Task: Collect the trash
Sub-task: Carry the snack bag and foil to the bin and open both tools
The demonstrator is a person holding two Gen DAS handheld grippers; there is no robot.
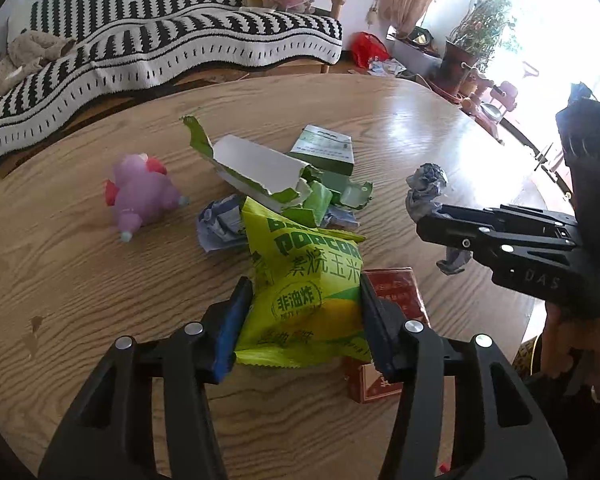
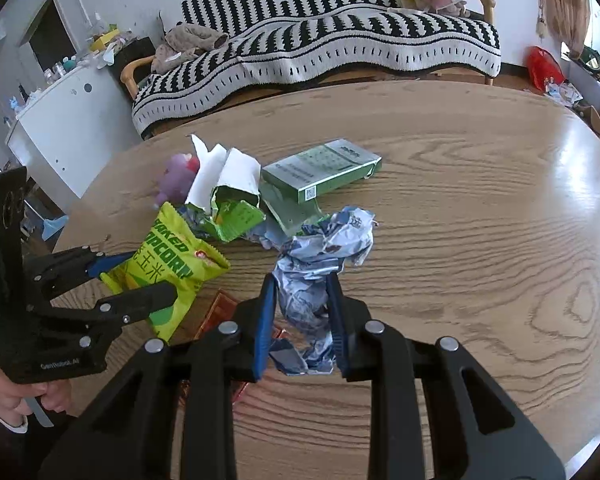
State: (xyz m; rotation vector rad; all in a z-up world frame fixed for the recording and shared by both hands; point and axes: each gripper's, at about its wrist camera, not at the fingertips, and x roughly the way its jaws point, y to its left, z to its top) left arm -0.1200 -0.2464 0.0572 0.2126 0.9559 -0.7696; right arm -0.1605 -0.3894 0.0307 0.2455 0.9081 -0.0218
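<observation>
My left gripper point(image 1: 304, 292) is shut on a yellow-green popcorn bag point(image 1: 308, 280), which also shows in the right wrist view point(image 2: 168, 264). My right gripper point(image 2: 302, 284) is shut on a crumpled blue-white wrapper point(image 2: 320, 256), seen from the left wrist view point(image 1: 426, 188) in the right gripper's fingers point(image 1: 452, 228). On the wooden table point(image 2: 480, 248) lie a torn green-white carton point(image 1: 260, 172), a green box point(image 2: 324, 172), another crumpled blue wrapper point(image 1: 220, 226) and a red pack point(image 1: 396, 292) under the popcorn bag.
A purple plush toy point(image 1: 140, 192) lies on the table's left part. A sofa with a black-and-white striped cover point(image 2: 320, 48) stands behind the table. A white cabinet point(image 2: 60, 120) is at the left, potted plants point(image 1: 472, 40) at the window.
</observation>
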